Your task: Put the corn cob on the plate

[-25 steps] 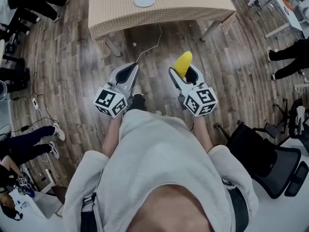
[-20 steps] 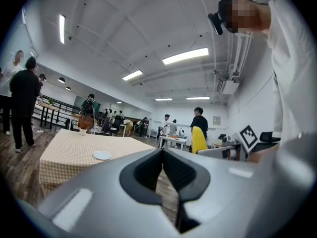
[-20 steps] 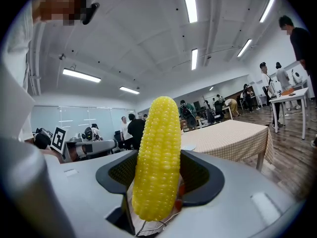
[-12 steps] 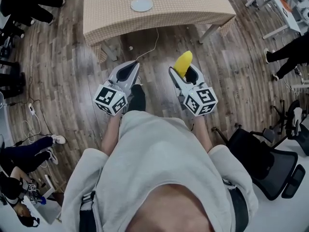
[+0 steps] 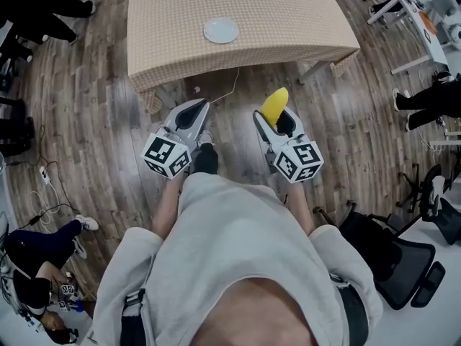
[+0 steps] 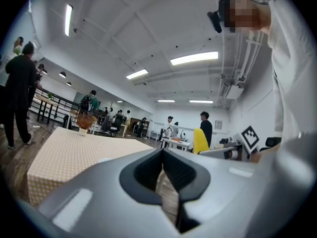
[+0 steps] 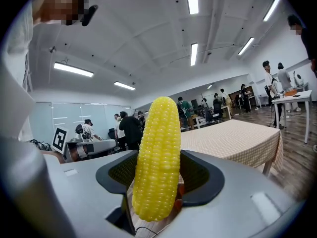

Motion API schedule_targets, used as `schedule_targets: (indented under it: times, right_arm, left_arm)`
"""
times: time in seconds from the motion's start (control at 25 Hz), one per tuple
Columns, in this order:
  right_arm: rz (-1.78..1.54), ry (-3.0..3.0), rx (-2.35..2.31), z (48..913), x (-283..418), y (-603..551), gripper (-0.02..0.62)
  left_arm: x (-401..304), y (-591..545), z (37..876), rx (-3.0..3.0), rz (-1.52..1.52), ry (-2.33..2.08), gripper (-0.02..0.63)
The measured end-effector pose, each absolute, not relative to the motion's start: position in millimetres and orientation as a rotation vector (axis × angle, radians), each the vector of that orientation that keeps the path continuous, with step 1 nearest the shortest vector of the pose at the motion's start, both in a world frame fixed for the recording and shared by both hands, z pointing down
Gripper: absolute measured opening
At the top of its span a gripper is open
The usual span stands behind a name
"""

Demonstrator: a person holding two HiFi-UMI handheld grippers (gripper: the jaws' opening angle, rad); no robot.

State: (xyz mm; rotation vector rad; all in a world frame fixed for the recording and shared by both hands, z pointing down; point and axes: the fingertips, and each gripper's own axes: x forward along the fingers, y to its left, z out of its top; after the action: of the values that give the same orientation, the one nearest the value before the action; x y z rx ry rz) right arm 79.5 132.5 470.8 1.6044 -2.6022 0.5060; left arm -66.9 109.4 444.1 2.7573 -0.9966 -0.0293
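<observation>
Short of the table [image 5: 302, 13] bearing the plate [image 5: 220, 29]: right gripper [image 5: 276, 118] clamped on yellow corn cob [image 5: 274, 101]; left gripper [image 5: 194, 108] alongside, jaws together, empty.

corn cob [image 5: 274, 104] base hidden, table [image 5: 288, 13] cropped

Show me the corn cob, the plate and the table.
corn cob [image 7: 157, 157], right gripper view, middle of its kernels
plate [image 5: 220, 29], head view, its bare centre
table [image 5: 288, 13], head view, bare cloth right of the plate
</observation>
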Motion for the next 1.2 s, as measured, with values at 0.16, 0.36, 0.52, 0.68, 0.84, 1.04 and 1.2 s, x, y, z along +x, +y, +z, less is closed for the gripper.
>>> schedule_targets:
  times: [0.16, 0.36, 0.52, 0.68, 0.84, 1.04, 1.2]
  right_arm:
    - [0.488, -2.585, 1.602, 463.8, 62.0, 84.4, 0.264]
    - [0.462, -2.577, 1.617, 451.0, 41.7, 21.4, 0.265]
    - [0.440, -2.578, 1.636, 441.5, 29.1, -25.1, 0.265]
    - [0.409, -2.573, 1.657, 433.3, 19.5, -61.8, 0.265]
    - [0.396, -2.574, 1.645, 433.4, 14.9, -90.5, 0.264]
    - [0.456, -2.574, 1.603, 448.9, 23.4, -110.9, 0.265]
    - [0.475, -2.598, 1.551, 458.3, 36.6, -136.6, 0.265]
  left_arm:
    - [-82.7, 61.8, 442.6, 2.745, -0.046, -0.981, 0.008]
    - [-99.2, 0.4, 430.4, 2.763, -0.064, -0.954, 0.008]
    - [-112.2, -44.8, 422.0, 2.778, -0.069, -0.944, 0.008]
    - [-118.9, -76.3, 418.9, 2.786, -0.062, -0.915, 0.008]
    - [-114.5, -100.8, 424.0, 2.778, -0.045, -0.899, 0.008]
    - [-99.3, -116.6, 436.7, 2.745, -0.001, -0.902, 0.008]
    - [-87.1, -140.3, 442.6, 2.724, 0.010, -0.955, 0.008]
